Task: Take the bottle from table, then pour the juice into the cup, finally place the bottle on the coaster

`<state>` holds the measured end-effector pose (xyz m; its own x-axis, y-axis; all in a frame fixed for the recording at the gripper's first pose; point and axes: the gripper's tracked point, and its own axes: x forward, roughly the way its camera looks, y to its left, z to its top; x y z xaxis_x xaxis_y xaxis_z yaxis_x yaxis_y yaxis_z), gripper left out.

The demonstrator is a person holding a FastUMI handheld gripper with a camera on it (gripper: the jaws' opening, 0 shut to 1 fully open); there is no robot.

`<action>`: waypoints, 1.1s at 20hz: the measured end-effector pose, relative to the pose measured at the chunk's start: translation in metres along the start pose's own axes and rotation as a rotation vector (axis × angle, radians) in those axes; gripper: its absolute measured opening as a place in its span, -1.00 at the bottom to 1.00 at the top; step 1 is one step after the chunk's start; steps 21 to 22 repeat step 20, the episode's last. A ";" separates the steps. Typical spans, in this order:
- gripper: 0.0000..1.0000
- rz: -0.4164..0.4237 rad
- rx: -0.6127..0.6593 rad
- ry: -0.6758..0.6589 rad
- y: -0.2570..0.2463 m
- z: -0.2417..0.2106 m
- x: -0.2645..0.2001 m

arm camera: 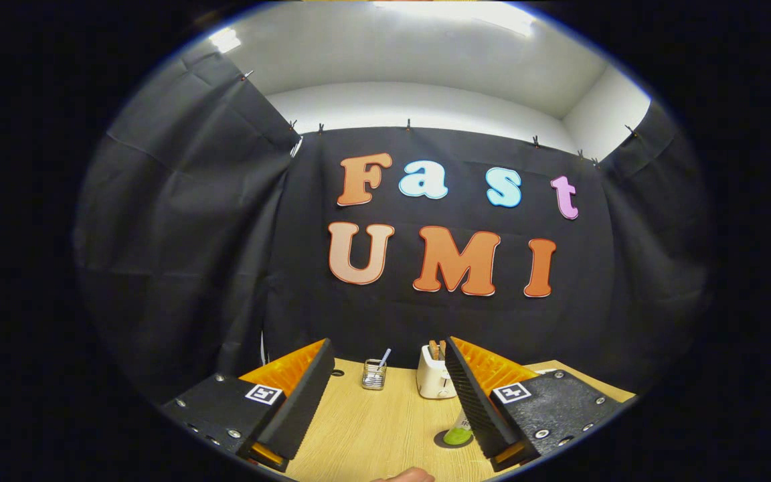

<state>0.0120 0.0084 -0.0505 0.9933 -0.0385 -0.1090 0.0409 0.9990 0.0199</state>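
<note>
While the gripper [385, 395] hung low in the frame with fingers spread wide and empty, the bottle [459, 432] stood on its coaster [444, 440] just inside the right finger — apparently set down; a toaster [434, 381] and glass [373, 375] stood beyond on the table [372, 428].
</note>
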 end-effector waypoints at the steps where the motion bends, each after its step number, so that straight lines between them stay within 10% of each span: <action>1: 0.97 0.008 0.003 0.000 0.002 0.000 0.001; 22: 0.96 0.014 0.060 -0.106 -0.028 0.030 -0.009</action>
